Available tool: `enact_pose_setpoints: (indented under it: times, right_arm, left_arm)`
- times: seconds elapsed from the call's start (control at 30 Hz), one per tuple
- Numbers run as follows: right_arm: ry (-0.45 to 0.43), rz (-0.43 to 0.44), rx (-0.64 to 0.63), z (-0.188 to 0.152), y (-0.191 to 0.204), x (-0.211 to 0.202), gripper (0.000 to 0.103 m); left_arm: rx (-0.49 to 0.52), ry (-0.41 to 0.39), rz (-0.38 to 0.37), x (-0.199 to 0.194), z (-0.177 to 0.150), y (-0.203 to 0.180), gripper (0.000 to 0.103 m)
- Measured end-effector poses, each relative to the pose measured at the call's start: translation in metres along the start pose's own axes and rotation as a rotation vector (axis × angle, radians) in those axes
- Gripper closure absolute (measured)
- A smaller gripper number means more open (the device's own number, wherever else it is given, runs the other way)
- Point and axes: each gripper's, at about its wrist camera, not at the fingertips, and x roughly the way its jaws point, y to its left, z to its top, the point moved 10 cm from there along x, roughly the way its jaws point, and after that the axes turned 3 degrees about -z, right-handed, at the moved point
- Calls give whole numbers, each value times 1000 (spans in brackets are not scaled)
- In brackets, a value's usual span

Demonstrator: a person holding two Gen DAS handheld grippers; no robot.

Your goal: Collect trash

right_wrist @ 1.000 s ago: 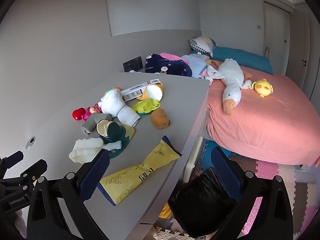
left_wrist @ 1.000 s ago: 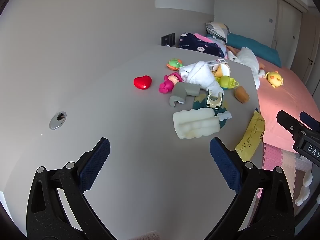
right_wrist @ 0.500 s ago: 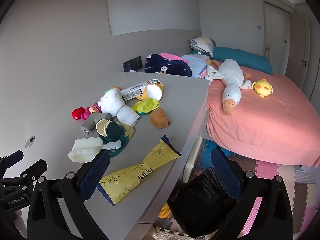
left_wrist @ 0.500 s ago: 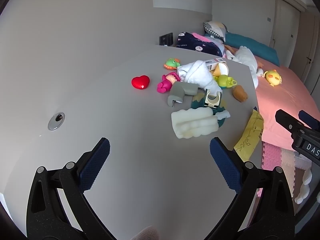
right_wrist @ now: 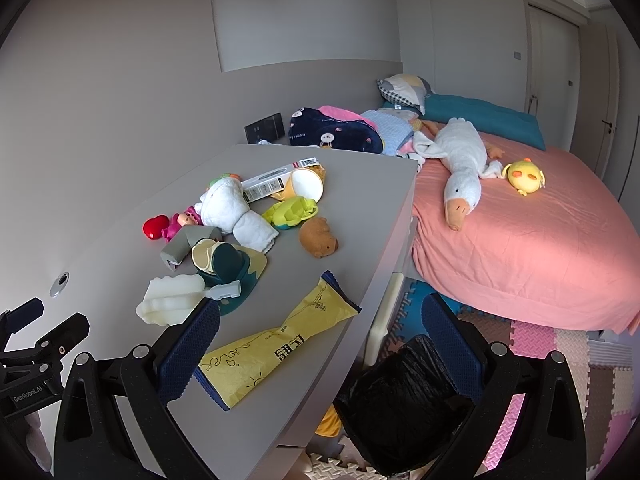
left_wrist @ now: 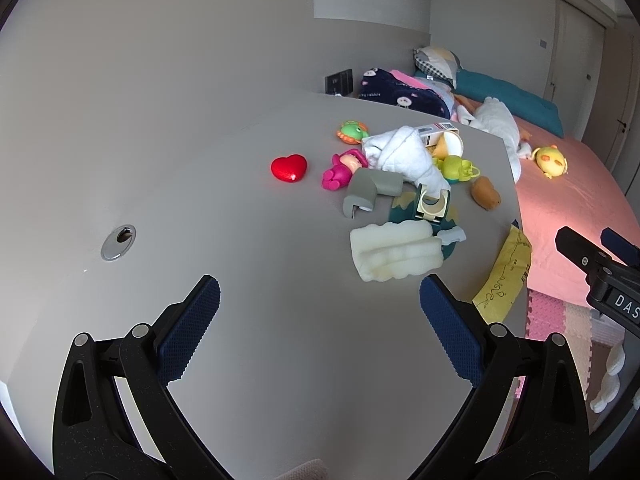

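Right wrist view: my right gripper (right_wrist: pixel 320 332) hangs wide open and empty above the crumpled yellow snack wrapper (right_wrist: pixel 276 344) lying flat at the grey table's (right_wrist: pixel 360 216) near edge, the black-lined trash bin (right_wrist: pixel 404 404) on the floor just beside it. My left gripper (left_wrist: pixel 320 304) is equally spread, holding nothing, over bare tabletop.

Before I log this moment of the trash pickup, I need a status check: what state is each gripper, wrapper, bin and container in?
left gripper: open, empty, above the table.
right gripper: open, empty.
yellow wrapper: lying flat near the table edge, not picked up.
black trash bag: on the floor beside the table, mouth open.
white cup: tipped on its side.
barcode box: lying flat.
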Motion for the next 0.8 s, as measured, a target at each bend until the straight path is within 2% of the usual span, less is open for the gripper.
enact_pose_setpoints:
  times: [0.8]
  right_arm:
    - [4, -4, 3, -2, -3, 0, 3]
  left_arm:
    - [-10, 4, 2, -1, 0, 1, 6]
